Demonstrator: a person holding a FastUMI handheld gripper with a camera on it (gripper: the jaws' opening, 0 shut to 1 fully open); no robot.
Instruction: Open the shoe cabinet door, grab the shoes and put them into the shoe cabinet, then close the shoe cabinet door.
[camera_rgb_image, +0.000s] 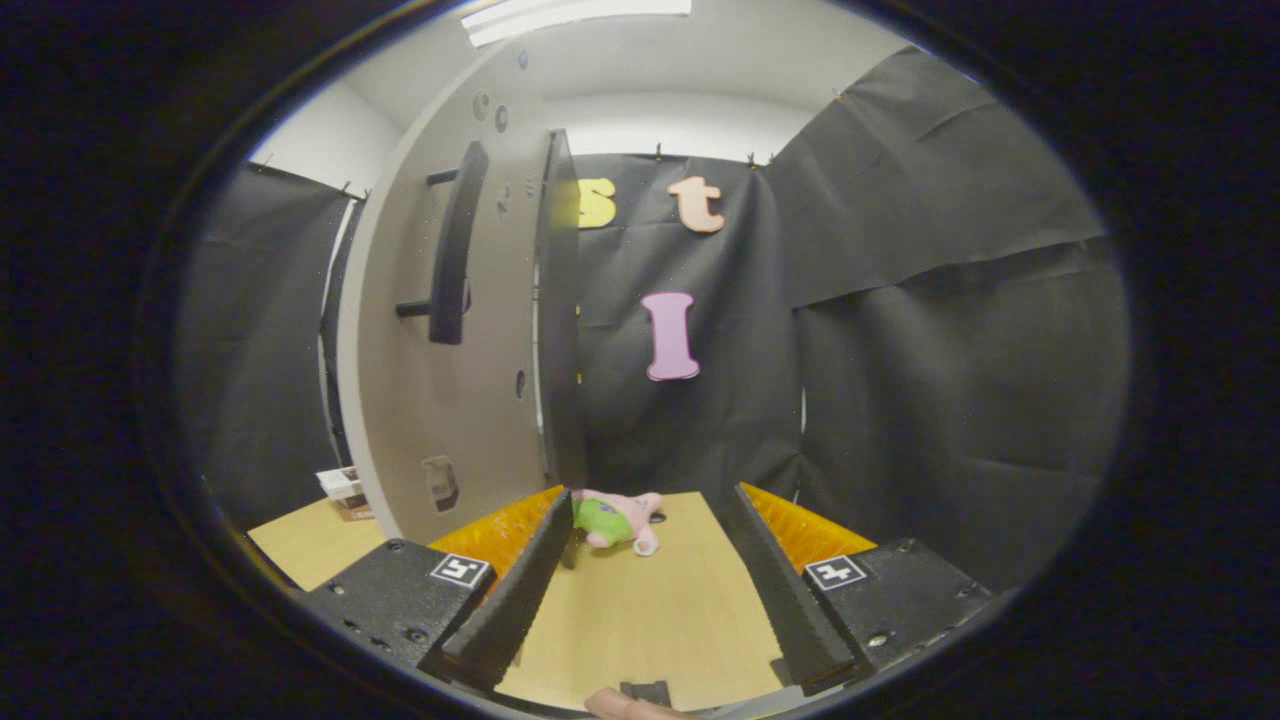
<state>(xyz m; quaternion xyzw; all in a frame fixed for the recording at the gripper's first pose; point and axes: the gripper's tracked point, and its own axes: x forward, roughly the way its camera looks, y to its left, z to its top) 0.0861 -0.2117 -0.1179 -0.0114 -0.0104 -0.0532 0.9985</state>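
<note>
The cabinet door (440, 400) is smooth, matt grey board with a dark matt handle (455, 245). The surface (640, 610) looks like pale, smooth wood laminate. The small shoe (615, 520), just ahead of the open jaws, looks soft and plush, like cloth.

- Shoe cabinet door (440, 400): pale grey panel, swung open, seen nearly edge-on, standing upright on the table (640, 620) ahead of the left finger of the tongs.
- Door handle (452, 245): dark vertical bar held off the panel on two short posts, high on the door face.
- Door edge (560, 320): dark strip along the panel's right side, reaching down to the table.
- Shoe (615, 520): small, pink with a green patch, lying on its side on the table just right of the door's foot, just beyond the fingertips.
</note>
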